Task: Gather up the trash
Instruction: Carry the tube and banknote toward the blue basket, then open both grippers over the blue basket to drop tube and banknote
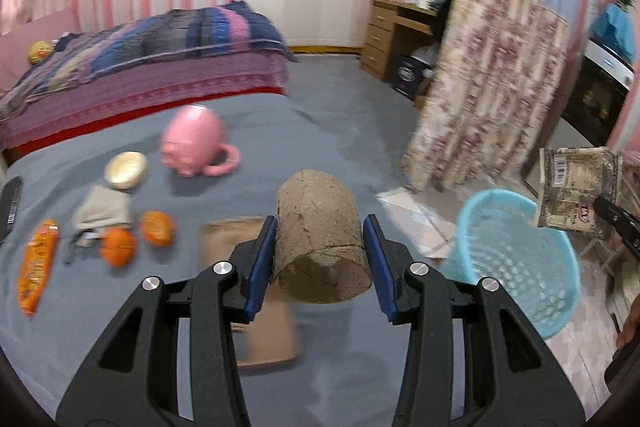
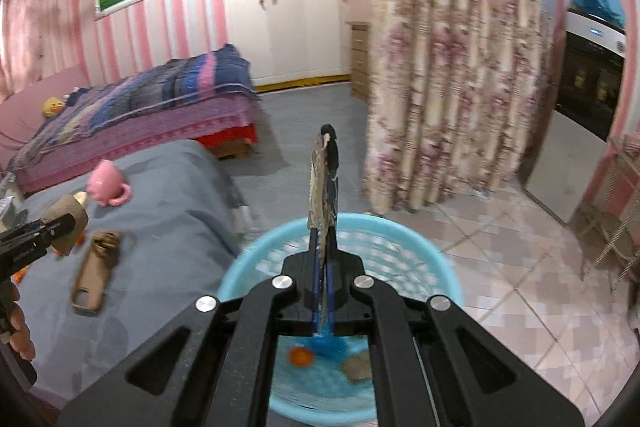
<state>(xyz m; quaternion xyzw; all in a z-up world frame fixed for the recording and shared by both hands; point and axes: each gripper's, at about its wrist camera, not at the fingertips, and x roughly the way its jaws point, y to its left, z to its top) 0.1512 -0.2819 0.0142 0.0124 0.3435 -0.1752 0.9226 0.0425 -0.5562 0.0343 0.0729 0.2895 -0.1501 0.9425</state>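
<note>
My left tongs [image 1: 320, 251] pinch a brown cardboard tube [image 1: 320, 235] between both pads, above the grey bed [image 1: 340, 131]. My right tongs [image 2: 323, 259] are pressed together on a flat wrapper [image 2: 322, 183], held upright directly over the blue basket [image 2: 420, 247].

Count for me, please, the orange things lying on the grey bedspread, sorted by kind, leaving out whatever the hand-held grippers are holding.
Round orange pieces: 2
Orange snack wrapper: 1
Total: 3
</note>
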